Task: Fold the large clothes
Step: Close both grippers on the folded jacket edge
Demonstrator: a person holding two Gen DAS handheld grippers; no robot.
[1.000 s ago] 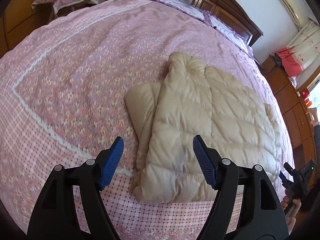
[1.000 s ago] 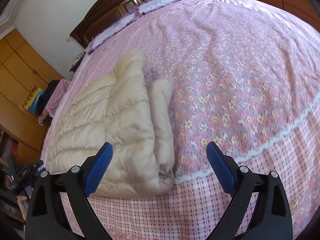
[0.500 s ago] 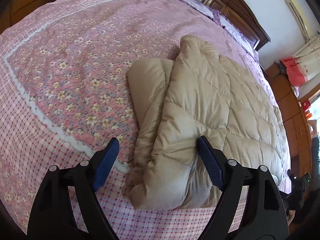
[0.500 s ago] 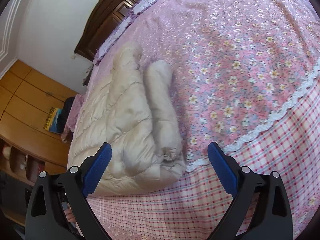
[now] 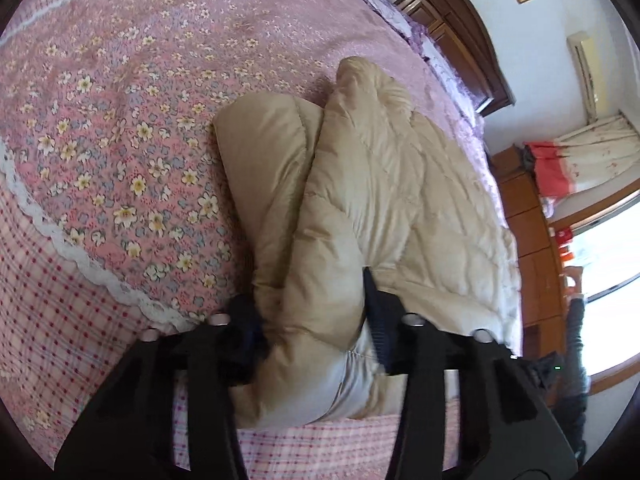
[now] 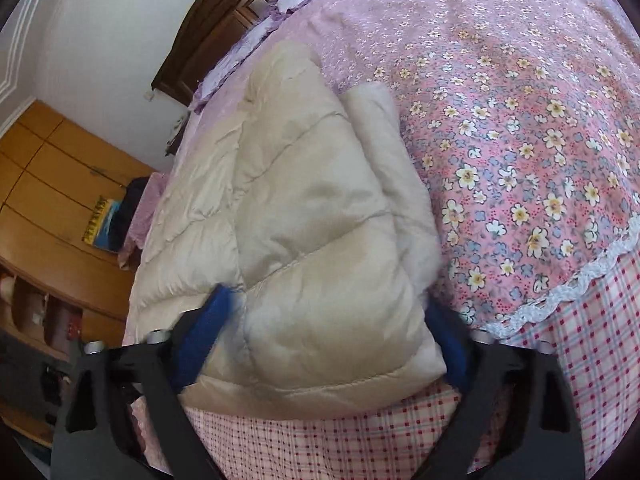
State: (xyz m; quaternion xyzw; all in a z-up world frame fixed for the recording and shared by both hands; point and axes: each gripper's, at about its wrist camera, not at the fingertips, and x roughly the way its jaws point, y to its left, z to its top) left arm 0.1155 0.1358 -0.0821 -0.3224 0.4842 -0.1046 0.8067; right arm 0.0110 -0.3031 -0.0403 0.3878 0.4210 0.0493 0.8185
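A beige quilted down jacket lies folded on the pink floral bedspread, a sleeve tucked along its edge. My left gripper straddles the jacket's near corner, its blue pads on either side of the puffy fabric, jaws partly closed around it. In the right wrist view the jacket fills the middle. My right gripper straddles its other near corner, jaws wide with the thick hem between the pads.
A dark wooden headboard with purple pillows stands at the bed's far end. Wooden cabinets line one side, a dresser and curtained window the other. The bed's checked skirt hangs at the near edge.
Both grippers have moved forward and down onto the jacket's near edge. The left jaws have narrowed around the fabric; the fabric now sits between both pairs of pads.
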